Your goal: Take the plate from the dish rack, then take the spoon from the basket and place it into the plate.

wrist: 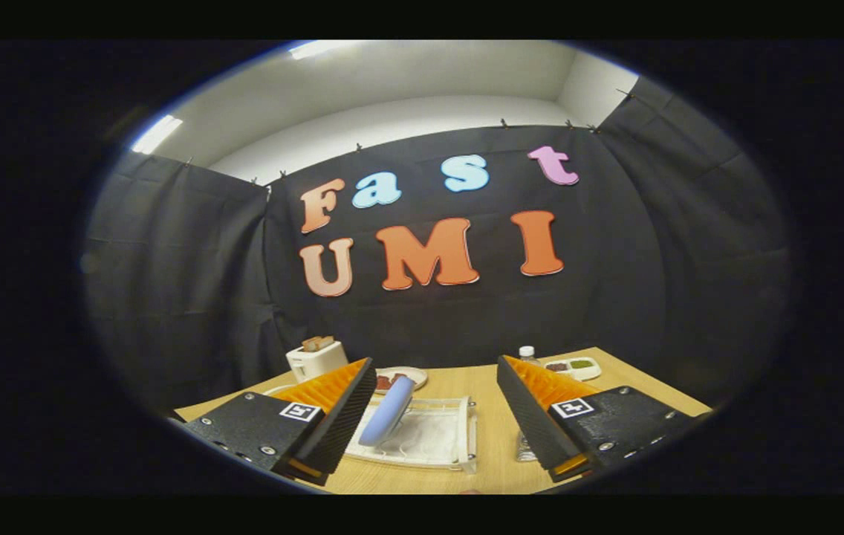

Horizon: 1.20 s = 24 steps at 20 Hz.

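Observation:
A pale blue plate (388, 411) stands on edge in a white dish rack (433, 438) on the wooden table. My gripper (437, 405) hovers above the rack, open wide, with the left finger (344, 416) just beside the plate and the right finger (533, 416) well off to the right. Nothing is held between the fingers. The rack lies mostly in the gap between them.
A white toaster (316, 358) with bread in it stands at the table's far left. A small plate with food (401, 379) lies beyond the rack. A clear bottle (527, 355) and a white tray of food (574, 366) stand at the far right.

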### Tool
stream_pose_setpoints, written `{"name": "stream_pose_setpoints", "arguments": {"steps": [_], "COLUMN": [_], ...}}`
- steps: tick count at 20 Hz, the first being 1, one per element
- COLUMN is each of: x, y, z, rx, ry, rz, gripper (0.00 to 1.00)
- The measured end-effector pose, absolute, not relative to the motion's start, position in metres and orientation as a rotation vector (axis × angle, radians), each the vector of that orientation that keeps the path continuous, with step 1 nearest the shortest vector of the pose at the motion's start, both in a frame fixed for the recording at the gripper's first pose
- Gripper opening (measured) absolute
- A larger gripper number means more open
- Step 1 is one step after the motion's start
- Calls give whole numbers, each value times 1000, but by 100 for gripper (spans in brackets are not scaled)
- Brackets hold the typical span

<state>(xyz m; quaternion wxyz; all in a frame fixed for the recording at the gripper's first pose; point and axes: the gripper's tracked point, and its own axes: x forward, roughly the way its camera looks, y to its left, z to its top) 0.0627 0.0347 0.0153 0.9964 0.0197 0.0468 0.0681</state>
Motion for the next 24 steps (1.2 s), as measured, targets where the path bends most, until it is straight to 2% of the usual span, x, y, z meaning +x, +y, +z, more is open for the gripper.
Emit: {"name": "stream_pose_setpoints", "arguments": {"steps": [6, 15, 20, 24], "x": [98, 131, 148, 166], "y": [36, 80, 90, 88], "z": [7, -29, -52, -83], "rx": [105, 167, 152, 160], "ry": [221, 524, 663, 735], "rz": [137, 281, 288, 234], "gripper": [96, 97, 97, 97]}}
